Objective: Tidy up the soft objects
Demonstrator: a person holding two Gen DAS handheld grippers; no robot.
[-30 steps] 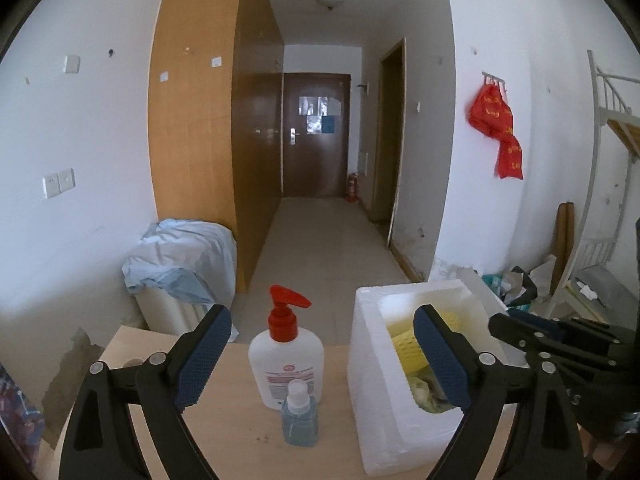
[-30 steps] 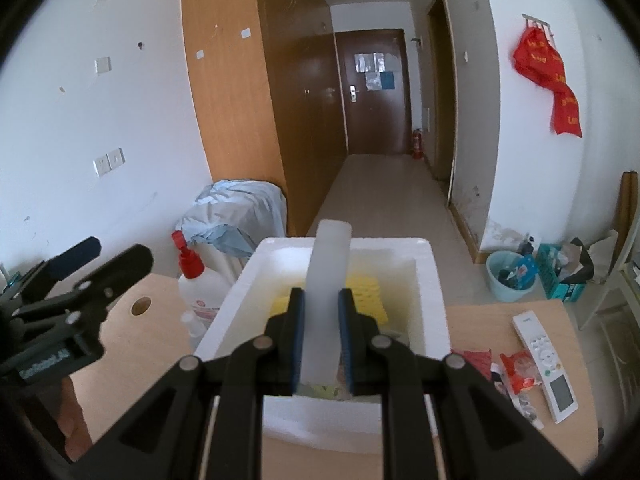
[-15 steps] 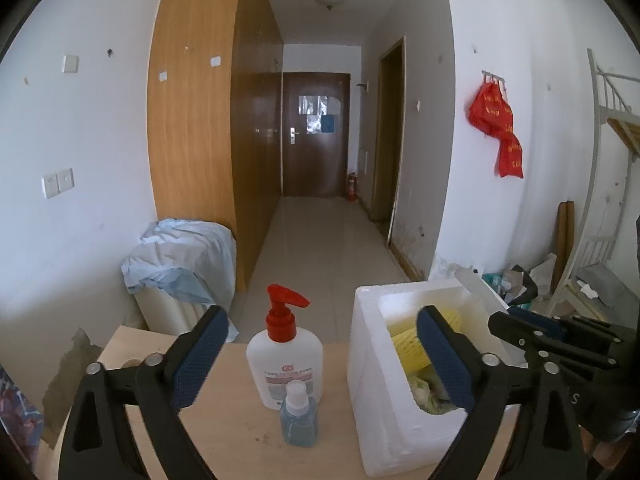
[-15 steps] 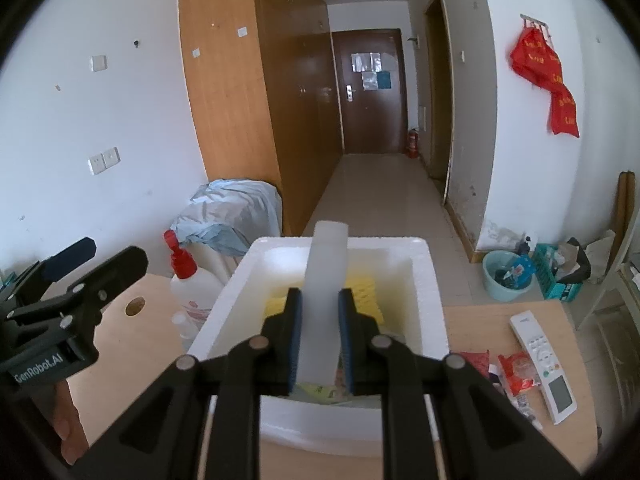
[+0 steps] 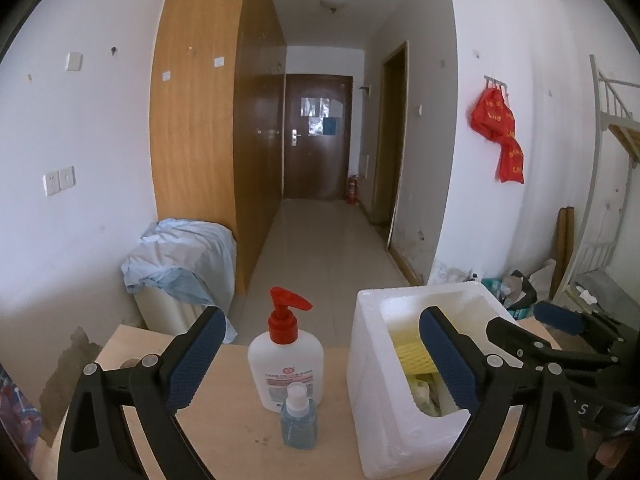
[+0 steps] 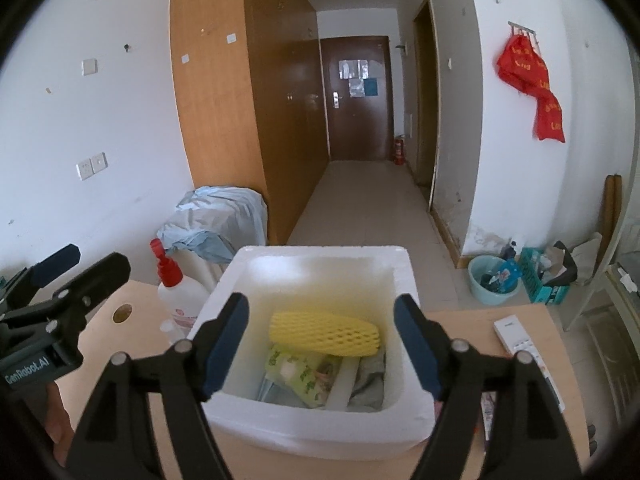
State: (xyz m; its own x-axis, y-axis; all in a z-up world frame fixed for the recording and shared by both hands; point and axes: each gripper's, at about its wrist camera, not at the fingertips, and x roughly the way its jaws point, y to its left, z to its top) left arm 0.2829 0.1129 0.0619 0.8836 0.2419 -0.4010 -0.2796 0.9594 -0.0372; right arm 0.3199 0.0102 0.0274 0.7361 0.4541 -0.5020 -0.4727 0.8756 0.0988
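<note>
A white foam box [image 6: 304, 420] stands on the wooden table; it also shows in the left wrist view [image 5: 394, 424]. Inside lie a yellow foam net sleeve [image 6: 324, 333], a green printed packet [image 6: 304, 374], a white foam strip [image 6: 342, 384] and grey cloth [image 6: 370, 378]. My right gripper [image 6: 322, 344] is open and empty, just above the box's near side. My left gripper [image 5: 320, 360] is open and empty, left of the box, behind the bottles. The sleeve shows in the left wrist view [image 5: 412, 354].
A white pump bottle with a red top [image 5: 285, 360] and a small blue spray bottle [image 5: 298, 420] stand left of the box. A white remote [image 6: 524, 354] lies right of the box. The table [image 6: 96, 344] has a cable hole [image 6: 122, 313].
My right gripper has opened and let go of the white foam strip, which now lies in the box. The left gripper has hardly moved.
</note>
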